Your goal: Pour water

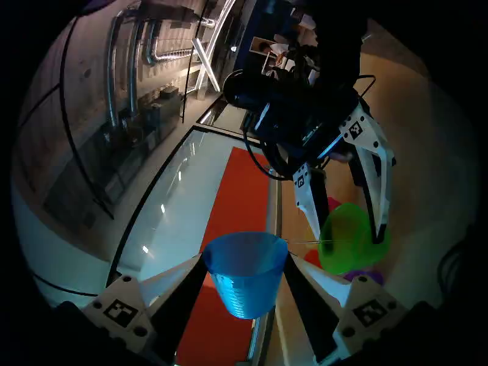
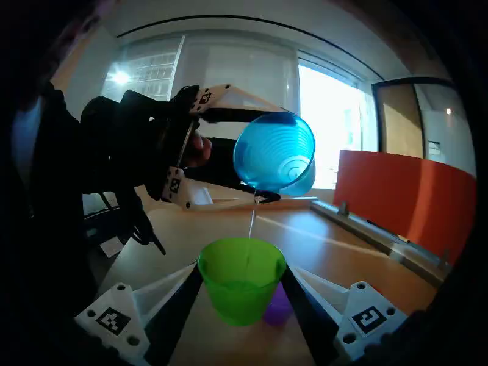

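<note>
Two cups meet above the table (image 2: 341, 256). On the blue cup (image 1: 245, 287) the left gripper (image 1: 245, 259) is clenched, one finger at the cup's 9 o'clock and the other at its 3 o'clock in the left gripper view. Seen in the right gripper view, that cup lies tipped on its side, mouth toward the camera, and a thin stream of water (image 2: 252, 219) falls from its rim at 6 o'clock into the green cup (image 2: 241, 293) straight below. The right gripper (image 2: 243, 271) grasps the green cup upright, fingers pressing its sides at 9 and 3 o'clock; some water shows inside it. A purple cup (image 2: 277, 308) stands on the table just behind the green one, at its 4 o'clock, partly hidden. A hand (image 2: 198, 149) holds the left gripper at 9 o'clock of the blue cup. A red panel (image 2: 409, 195) stands at 3 o'clock along the table's far edge, and a bright window (image 2: 329, 116) at 1 o'clock.
</note>
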Demonstrator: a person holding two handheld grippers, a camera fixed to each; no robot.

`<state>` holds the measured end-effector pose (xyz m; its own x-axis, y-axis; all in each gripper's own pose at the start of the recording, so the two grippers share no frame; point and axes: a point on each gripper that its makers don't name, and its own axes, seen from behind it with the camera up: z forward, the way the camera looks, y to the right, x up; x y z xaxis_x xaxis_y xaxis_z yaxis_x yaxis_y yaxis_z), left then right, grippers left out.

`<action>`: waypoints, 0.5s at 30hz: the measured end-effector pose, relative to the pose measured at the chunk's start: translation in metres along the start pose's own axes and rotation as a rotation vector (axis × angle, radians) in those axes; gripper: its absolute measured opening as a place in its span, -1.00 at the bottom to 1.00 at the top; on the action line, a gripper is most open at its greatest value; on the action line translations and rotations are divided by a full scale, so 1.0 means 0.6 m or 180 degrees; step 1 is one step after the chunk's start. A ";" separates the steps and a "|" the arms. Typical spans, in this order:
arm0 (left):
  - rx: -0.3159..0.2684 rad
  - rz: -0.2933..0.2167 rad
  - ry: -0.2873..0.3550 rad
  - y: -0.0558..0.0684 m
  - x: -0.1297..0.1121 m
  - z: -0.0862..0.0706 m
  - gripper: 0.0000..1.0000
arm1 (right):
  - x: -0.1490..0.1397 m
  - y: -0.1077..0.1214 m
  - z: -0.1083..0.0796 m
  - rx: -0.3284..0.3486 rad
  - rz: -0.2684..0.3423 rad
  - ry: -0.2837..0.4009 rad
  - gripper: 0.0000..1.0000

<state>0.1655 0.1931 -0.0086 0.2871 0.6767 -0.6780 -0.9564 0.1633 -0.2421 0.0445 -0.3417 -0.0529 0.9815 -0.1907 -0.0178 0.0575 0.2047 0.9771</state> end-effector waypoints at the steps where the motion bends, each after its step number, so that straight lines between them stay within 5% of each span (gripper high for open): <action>1: -0.0001 0.0006 0.0000 0.000 0.000 0.000 0.72 | 0.000 0.000 0.000 0.0000 0.0000 -0.0002 0.81; 15: -0.0001 0.0070 -0.0003 0.003 -0.002 -0.001 0.72 | -0.002 0.001 -0.002 -0.0004 -0.0001 -0.0011 0.81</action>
<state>0.1633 0.1921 -0.0089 0.2660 0.6806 -0.6826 -0.9625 0.1481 -0.2275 0.0436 -0.3403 -0.0527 0.9808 -0.1940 -0.0174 0.0580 0.2059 0.9769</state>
